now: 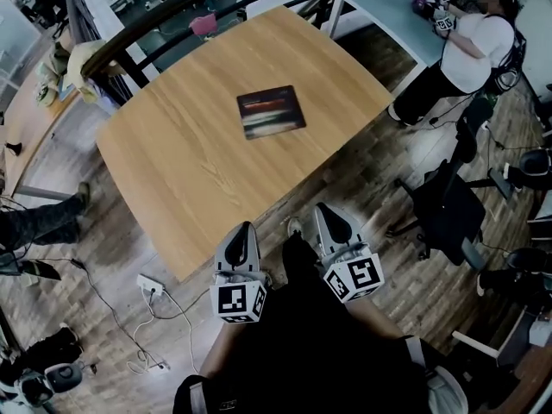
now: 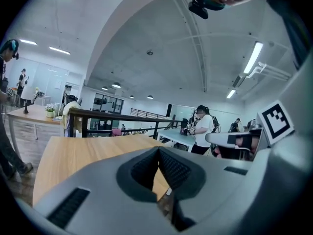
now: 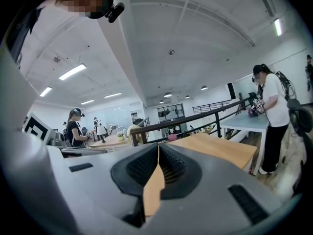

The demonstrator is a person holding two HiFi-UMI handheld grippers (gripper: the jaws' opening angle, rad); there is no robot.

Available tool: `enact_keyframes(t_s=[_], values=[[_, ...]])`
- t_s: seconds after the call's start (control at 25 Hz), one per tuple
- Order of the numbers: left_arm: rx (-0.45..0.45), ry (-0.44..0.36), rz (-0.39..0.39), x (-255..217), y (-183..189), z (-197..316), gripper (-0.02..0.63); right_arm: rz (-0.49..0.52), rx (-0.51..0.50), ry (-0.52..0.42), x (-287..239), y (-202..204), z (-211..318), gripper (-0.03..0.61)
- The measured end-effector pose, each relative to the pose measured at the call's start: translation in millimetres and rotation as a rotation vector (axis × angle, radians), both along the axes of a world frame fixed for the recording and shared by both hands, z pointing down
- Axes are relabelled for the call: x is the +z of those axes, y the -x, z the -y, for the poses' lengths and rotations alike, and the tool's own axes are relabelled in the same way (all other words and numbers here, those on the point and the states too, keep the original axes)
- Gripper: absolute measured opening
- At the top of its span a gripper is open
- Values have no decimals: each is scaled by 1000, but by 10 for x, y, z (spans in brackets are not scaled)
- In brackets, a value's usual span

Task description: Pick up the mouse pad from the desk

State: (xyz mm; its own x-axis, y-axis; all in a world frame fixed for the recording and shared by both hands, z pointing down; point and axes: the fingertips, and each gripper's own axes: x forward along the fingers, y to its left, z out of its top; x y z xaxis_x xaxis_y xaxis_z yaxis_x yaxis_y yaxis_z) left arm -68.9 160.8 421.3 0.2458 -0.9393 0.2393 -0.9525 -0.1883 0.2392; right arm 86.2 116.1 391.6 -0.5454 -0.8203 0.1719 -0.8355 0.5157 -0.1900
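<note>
Wooden desk fills mid-frame in the head view, one corner toward the person. Dark railing runs behind it. Pale table beyond, upper right, with a person in a white top standing at it. Black office chair on the floor right of the desk.

Left gripper and right gripper side by side at the desk's near edge, both pointing across the top. Left gripper's own view: jaws pressed together, nothing between them. Right gripper's own view: the same, jaws closed and empty.

Mouse pad: dark rectangle with pale streaks, lying flat about mid-desk, alone, well apart from both grippers.

White power strip on the floor, lower left, cable trailing.
</note>
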Motion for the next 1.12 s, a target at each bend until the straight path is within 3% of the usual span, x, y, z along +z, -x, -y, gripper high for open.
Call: enact_keyframes(t_s=[0.56, 0.92, 1.12], values=[[-87, 64, 35, 156, -542, 1438, 23, -6, -135, 62, 256, -469, 1508, 32], [-138, 106, 61, 376, -412, 1947, 23, -15, -147, 107, 549, -456, 2149, 32], [-107, 141, 40, 641, -221, 2292, 23, -52, -142, 143, 756, -292, 2466, 32]])
